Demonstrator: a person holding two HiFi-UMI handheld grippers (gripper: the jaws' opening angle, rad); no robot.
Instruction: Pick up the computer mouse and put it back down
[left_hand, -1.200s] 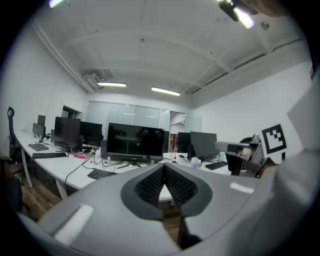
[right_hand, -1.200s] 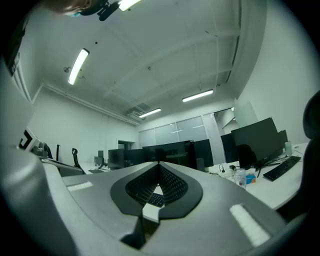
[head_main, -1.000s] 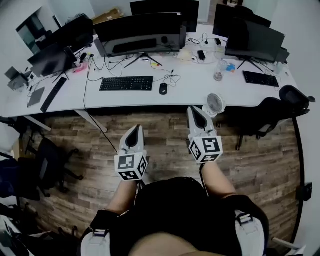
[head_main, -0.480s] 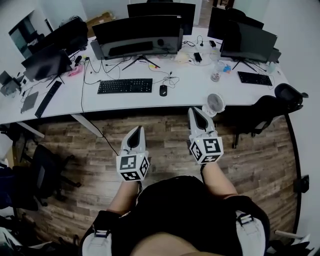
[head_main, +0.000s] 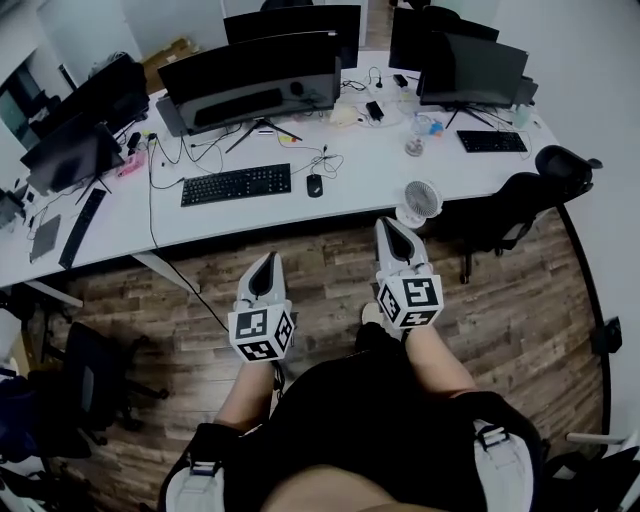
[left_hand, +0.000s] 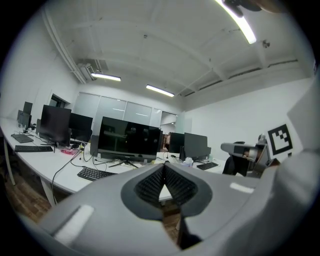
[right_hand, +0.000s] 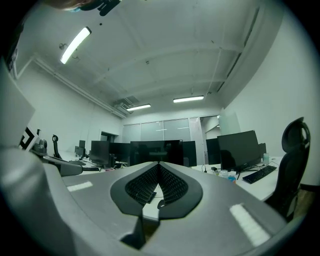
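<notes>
The black computer mouse (head_main: 314, 185) lies on the white desk (head_main: 360, 180), just right of a black keyboard (head_main: 237, 185). Both grippers hover over the wooden floor, well short of the desk's front edge and pointing toward it. My left gripper (head_main: 266, 258) is shut with nothing in it; in the left gripper view its ribbed pads meet at the tip (left_hand: 163, 165). My right gripper (head_main: 385, 222) is likewise shut and empty, its pads closed together (right_hand: 159, 164). The mouse is far ahead of both, between their two lines.
A wide monitor (head_main: 250, 85) and cables stand behind the keyboard. A small white fan (head_main: 420, 200) sits at the desk's front edge near the right gripper. A black office chair (head_main: 520, 200) stands at the right, another (head_main: 90, 370) at the left.
The desk has slid lower and nearer in the head view as the person steps toward it. Both grippers stay shut and empty, carried along forward.
</notes>
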